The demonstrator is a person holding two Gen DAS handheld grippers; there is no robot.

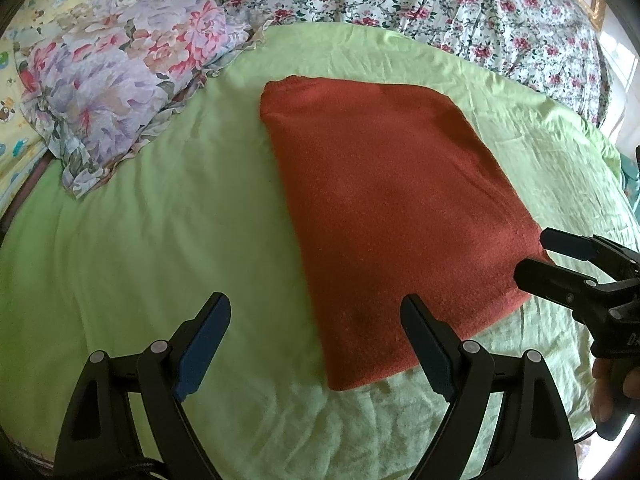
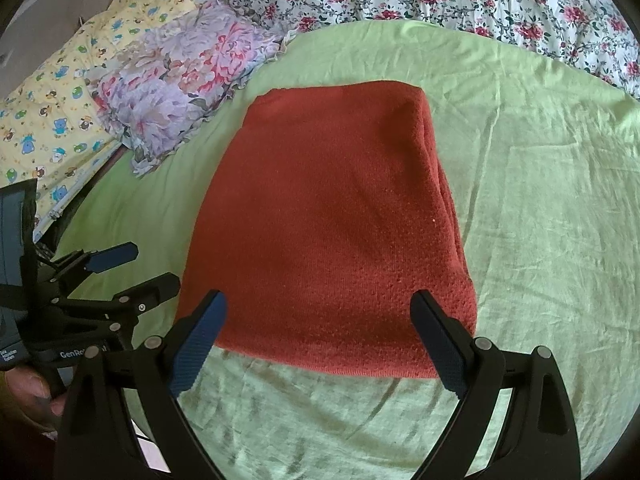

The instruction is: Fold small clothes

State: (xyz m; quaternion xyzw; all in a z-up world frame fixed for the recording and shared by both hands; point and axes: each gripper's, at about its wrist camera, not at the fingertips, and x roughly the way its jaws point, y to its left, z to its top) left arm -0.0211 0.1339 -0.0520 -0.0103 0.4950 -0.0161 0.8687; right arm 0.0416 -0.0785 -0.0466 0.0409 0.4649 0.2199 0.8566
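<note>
At nine o'clock in the left wrist view a floral pillow (image 1: 120, 92) is seen lying at the edge of the green sheet (image 1: 140, 240), with a cartoon-print yellow quilt (image 1: 24, 40) behind it; neither is being touched; toward the centre, the red knitted garment (image 1: 384, 208) is found laid flat on the sheet as a tidy rectangle, its edges straight and doubled layers visible along its right side in the right wrist view (image 2: 332, 232), so at least one fold is judged to be already made; no sleeve or loose flap is left sticking out; at six o'clock the left gripper (image 1: 316, 312) is held above the garment's near left corner, its fingers spread wide and nothing caught between them; at three to four o'clock the right gripper (image 1: 536, 256) is seen at the near right corner, its jaws likewise parted and empty, whether the cloth is being brushed cannot be told; at twelve o'clock a rose-print bedspread (image 1: 440, 0) is spread across the back; what is left is judged to be one more halving of the bundle, or simply setting it aside, since both tools are poised at the near edge with no grasp yet taken.
</note>
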